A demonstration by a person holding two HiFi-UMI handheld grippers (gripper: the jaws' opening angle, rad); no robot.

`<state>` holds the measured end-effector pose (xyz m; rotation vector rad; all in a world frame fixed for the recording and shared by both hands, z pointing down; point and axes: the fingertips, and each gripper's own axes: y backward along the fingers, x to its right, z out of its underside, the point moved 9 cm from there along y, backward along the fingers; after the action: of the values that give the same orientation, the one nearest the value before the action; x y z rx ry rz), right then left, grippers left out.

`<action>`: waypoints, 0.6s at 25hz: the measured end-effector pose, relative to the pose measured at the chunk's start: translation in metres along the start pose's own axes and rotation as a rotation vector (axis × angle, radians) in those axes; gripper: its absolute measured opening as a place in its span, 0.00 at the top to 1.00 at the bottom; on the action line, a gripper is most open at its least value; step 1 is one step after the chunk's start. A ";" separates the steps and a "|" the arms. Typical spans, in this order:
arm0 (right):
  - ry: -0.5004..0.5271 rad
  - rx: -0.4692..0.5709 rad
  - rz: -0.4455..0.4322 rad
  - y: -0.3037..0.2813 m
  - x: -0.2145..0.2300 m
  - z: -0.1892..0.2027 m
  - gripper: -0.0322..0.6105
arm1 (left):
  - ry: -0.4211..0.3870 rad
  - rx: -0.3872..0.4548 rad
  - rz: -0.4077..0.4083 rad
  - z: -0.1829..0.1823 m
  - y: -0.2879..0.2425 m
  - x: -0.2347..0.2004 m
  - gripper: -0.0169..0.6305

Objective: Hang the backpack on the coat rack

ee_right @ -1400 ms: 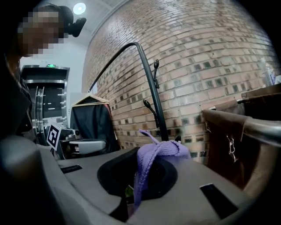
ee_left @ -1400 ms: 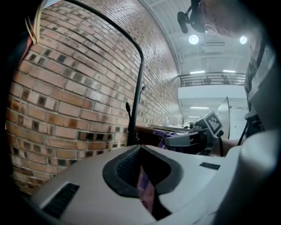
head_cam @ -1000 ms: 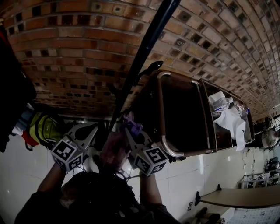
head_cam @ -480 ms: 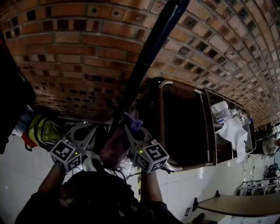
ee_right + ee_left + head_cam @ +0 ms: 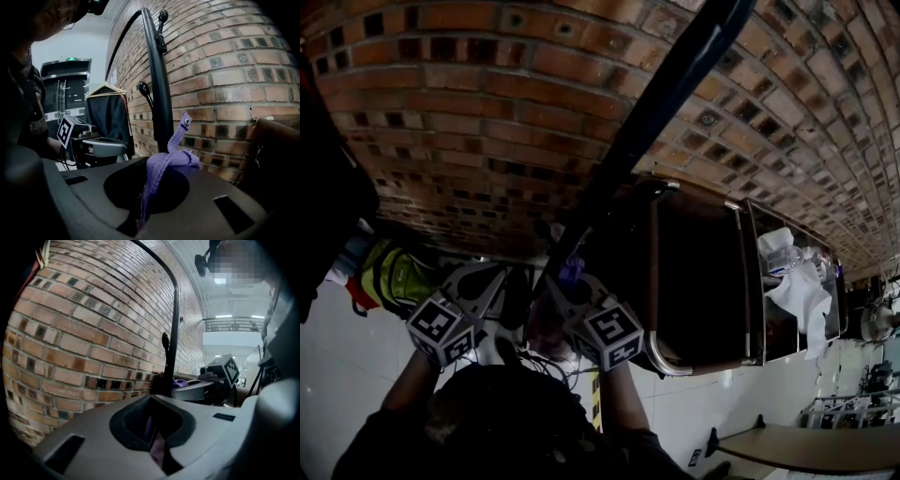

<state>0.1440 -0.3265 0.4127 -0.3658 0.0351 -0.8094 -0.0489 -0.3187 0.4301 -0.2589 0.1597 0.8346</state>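
The purple fabric backpack (image 5: 546,326) is bunched between our two tools, close to the foot of the black metal coat-rack pole (image 5: 661,108). Our right hand-held gripper (image 5: 140,206) is clenched on its purple knitted strap (image 5: 166,161), whose end sticks up in front of the pole. Our left hand-held gripper (image 5: 155,441) is clamped on a fold of the same purple cloth. Behind the pole stands a red brick wall (image 5: 459,103). A yellow-green bag (image 5: 394,277) lies off to the left on the pale floor (image 5: 347,375).
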 end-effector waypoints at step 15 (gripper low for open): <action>-0.096 -0.063 0.013 -0.019 -0.009 0.062 0.95 | 0.001 -0.026 0.030 0.013 0.008 0.007 0.94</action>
<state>0.1349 -0.3129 0.4760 -0.4629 -0.0264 -0.7786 -0.0497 -0.3042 0.4396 -0.2818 0.1536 0.8666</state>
